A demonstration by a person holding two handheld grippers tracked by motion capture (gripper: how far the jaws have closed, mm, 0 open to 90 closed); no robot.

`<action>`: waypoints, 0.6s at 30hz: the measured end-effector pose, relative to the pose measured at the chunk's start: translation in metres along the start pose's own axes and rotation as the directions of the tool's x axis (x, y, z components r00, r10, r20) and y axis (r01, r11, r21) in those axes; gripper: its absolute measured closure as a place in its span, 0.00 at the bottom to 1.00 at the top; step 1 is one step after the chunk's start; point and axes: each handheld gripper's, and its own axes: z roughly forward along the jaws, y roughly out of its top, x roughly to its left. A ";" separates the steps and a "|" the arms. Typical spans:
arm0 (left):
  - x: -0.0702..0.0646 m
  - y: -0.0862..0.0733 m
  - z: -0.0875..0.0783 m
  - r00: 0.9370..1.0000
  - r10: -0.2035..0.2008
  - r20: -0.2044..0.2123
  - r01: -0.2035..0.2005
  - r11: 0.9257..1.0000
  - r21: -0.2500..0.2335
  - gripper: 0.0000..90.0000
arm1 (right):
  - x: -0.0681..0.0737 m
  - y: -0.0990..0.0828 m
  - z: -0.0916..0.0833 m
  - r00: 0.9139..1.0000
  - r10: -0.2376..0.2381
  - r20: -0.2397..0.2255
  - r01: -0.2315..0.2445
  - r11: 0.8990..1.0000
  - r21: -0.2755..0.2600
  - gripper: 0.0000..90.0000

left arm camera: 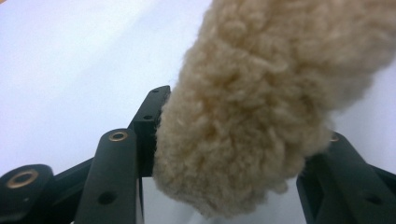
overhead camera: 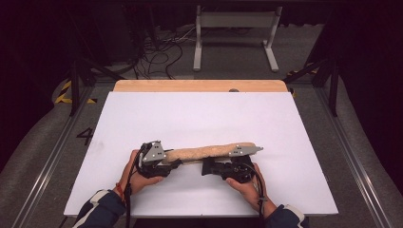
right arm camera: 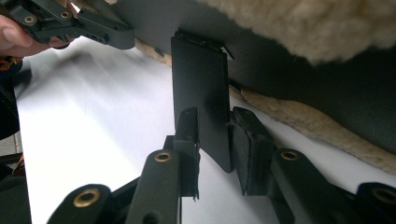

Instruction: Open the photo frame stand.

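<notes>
High view, fleecy strap [overhead camera: 209, 152], no readable label, table [overhead camera: 199, 114]

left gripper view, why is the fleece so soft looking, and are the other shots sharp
Left gripper view: the tan fleecy padded strap sits too close, so its pile blurs; the white table washes out. Right gripper view: dim, the flat black tab in shadow. High view: sharp, dark surroundings.

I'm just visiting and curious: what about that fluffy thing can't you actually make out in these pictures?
- High view: the fluffy pad's underside, hidden by its own pile and both grippers.
- Left gripper view: the pad's far end, cut off by the frame edge.
- Right gripper view: where the black strap attaches, hidden in shadow.
</notes>
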 end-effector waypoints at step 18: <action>-0.002 -0.004 -0.014 1.000 -0.002 0.023 0.002 1.000 0.009 0.57 | 0.022 -0.004 -0.023 0.974 -0.202 0.106 0.201 0.979 0.023 0.57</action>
